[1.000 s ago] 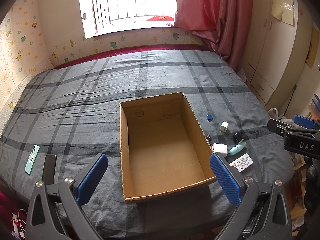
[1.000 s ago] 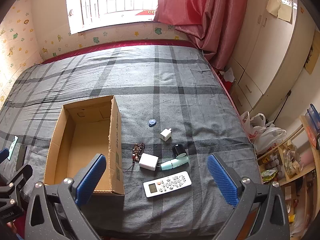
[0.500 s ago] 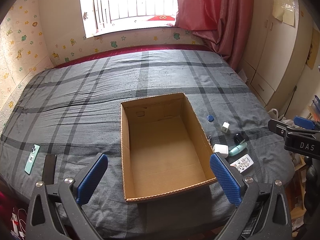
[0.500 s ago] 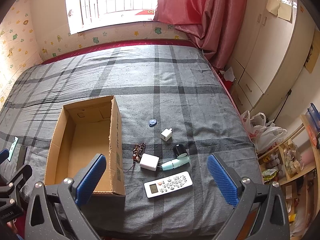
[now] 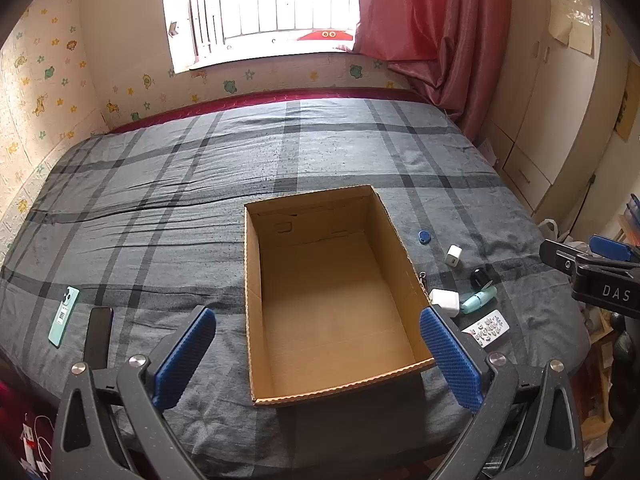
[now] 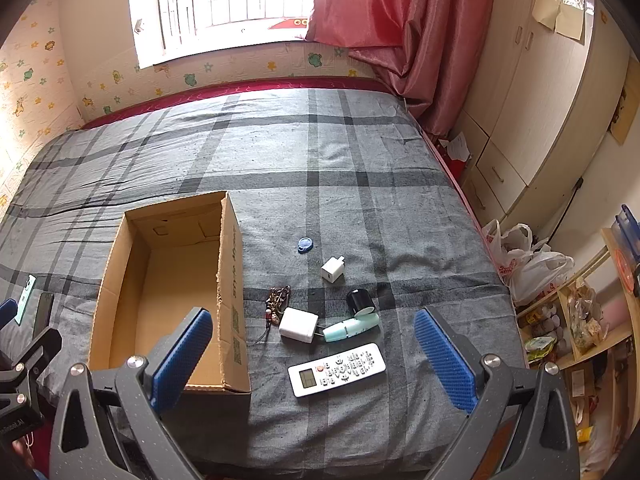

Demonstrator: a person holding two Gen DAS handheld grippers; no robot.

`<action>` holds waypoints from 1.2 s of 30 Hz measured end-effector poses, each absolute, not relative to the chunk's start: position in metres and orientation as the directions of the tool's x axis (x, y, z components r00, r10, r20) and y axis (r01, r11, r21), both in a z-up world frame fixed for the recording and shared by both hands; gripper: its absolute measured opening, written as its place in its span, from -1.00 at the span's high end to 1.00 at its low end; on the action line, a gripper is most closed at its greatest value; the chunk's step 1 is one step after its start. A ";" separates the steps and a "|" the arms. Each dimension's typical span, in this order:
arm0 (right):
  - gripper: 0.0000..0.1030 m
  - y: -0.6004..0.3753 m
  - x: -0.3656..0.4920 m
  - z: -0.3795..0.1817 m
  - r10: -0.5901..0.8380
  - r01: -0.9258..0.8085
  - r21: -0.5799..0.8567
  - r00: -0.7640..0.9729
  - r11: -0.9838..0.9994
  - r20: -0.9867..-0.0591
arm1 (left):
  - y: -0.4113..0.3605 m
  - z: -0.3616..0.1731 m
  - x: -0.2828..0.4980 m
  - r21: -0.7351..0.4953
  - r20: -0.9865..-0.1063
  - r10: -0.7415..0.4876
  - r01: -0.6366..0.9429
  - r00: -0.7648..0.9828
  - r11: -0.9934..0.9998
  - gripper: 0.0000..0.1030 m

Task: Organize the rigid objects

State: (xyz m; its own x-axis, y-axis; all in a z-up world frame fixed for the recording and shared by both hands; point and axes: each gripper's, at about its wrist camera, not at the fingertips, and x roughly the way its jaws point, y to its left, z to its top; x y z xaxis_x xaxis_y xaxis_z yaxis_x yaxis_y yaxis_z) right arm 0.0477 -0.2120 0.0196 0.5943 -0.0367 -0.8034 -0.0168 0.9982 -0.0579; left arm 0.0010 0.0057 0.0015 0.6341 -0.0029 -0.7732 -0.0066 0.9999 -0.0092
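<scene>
An open, empty cardboard box (image 5: 400,248) (image 6: 234,276) sits on the grey plaid bed. To its right lie a white remote (image 6: 337,369), a white charger (image 6: 298,325), a mint tube (image 6: 351,327), a black cap (image 6: 360,300), a small white plug (image 6: 332,269), a blue tag (image 6: 305,245) and a keychain (image 6: 277,300). To the box's left lie a mint phone (image 5: 63,316) and a black phone (image 5: 98,330). My left gripper (image 5: 316,356) is open and empty above the box's near end. My right gripper (image 6: 312,356) is open and empty above the remote.
The bed's near edge lies just under both grippers. A wardrobe (image 6: 532,120) and red curtain (image 6: 400,40) stand to the right, with plastic bags (image 6: 532,264) and a cluttered shelf (image 6: 580,320) beside the bed. The window wall is at the far side.
Both grippers have drifted very slightly; the views are almost the same. Nothing on the bed has moved.
</scene>
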 end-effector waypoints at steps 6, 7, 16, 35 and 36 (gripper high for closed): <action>-1.00 -0.215 0.051 0.018 -0.042 -0.009 -0.058 0.592 0.998 -0.805 | 0.012 -0.001 0.004 -0.014 -0.778 0.002 -0.020 0.628 1.000 -1.00; -1.00 -0.216 0.052 0.017 -0.043 -0.006 -0.058 0.591 0.998 -0.805 | 0.013 -0.001 0.005 -0.015 -0.779 0.002 -0.022 0.627 1.000 -1.00; -1.00 -0.225 0.060 0.008 -0.054 0.018 -0.054 0.582 0.998 -0.811 | 0.039 -0.017 0.022 -0.016 -0.791 0.032 -0.073 0.610 0.997 -1.00; -1.00 -0.244 0.088 -0.046 -0.061 0.054 -0.039 0.503 0.998 -0.862 | 0.099 -0.126 0.079 -0.064 -0.864 0.002 -0.114 0.503 0.991 -1.00; -1.00 -0.245 0.089 -0.048 -0.062 0.056 -0.039 0.501 0.998 -0.863 | 0.100 -0.132 0.083 -0.067 -0.864 -0.004 -0.108 0.503 0.992 -1.00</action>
